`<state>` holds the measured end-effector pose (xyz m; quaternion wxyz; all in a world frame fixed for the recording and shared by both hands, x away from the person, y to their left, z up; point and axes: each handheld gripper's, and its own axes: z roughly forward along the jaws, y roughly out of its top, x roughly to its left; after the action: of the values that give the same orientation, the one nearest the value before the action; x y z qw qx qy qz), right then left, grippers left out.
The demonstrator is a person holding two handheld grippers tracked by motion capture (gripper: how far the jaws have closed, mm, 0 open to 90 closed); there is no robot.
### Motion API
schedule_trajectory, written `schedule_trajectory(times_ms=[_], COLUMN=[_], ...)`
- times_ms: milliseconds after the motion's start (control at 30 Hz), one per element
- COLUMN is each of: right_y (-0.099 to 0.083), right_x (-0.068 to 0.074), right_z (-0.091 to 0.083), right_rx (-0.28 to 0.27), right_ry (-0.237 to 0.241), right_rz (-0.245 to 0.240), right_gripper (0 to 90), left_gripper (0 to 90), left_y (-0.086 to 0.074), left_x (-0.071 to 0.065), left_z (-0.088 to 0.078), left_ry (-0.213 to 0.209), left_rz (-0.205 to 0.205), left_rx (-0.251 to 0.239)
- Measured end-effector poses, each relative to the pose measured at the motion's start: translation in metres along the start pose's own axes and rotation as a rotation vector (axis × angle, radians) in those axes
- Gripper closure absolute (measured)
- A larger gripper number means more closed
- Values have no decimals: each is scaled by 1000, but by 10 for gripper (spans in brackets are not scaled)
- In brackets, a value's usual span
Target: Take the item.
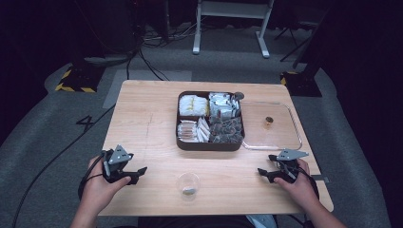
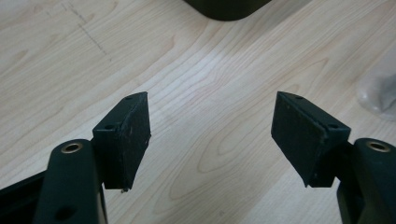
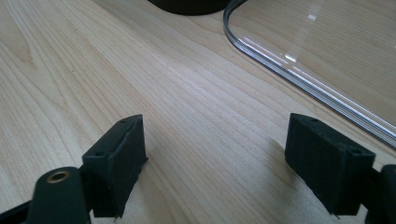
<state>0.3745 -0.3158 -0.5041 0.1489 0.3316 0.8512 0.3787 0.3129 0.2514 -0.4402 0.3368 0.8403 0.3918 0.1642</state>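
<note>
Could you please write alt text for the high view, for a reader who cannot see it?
A person's hands rest a left gripper and a right gripper on a wooden table, both empty. Between them stands a small clear cup; beyond it sit a dark four-compartment tray of packets and a clear lid.

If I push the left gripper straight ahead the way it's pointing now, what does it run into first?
Probably nothing soon: bare table lies ahead of the open left gripper. The dark tray sits farther on, roughly in line; the clear cup lies off to one side. Depth is uncertain.
</note>
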Motion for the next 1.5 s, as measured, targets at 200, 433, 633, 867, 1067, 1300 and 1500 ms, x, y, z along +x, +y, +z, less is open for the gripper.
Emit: schedule_trajectory(times_ms=[200, 433, 633, 867, 1067, 1300, 1500], right_y=[0, 0, 0, 0, 0, 0, 0], right_x=[0, 0, 0, 0, 0, 0, 0], right_z=[0, 0, 0, 0, 0, 0, 0], right_rx=[0, 0, 0, 0, 0, 0, 0], right_ry=[0, 0, 0, 0, 0, 0, 0], right_rz=[0, 0, 0, 0, 0, 0, 0], right_gripper=[204, 204, 204, 204, 204, 204, 204], left_gripper=[283, 274, 259, 227, 127, 111, 111], left_y=[-14, -31, -38, -44, -54, -54, -53], left_x=[11, 21, 25, 27, 33, 39, 40], left_z=[11, 20, 25, 31, 38, 39, 40], left_ry=[-5, 33, 43, 32, 28, 19, 31], left_rz=[-54, -82, -56, -86, -67, -64, -80], left_rx=[30, 94, 142, 129, 18, 17, 10])
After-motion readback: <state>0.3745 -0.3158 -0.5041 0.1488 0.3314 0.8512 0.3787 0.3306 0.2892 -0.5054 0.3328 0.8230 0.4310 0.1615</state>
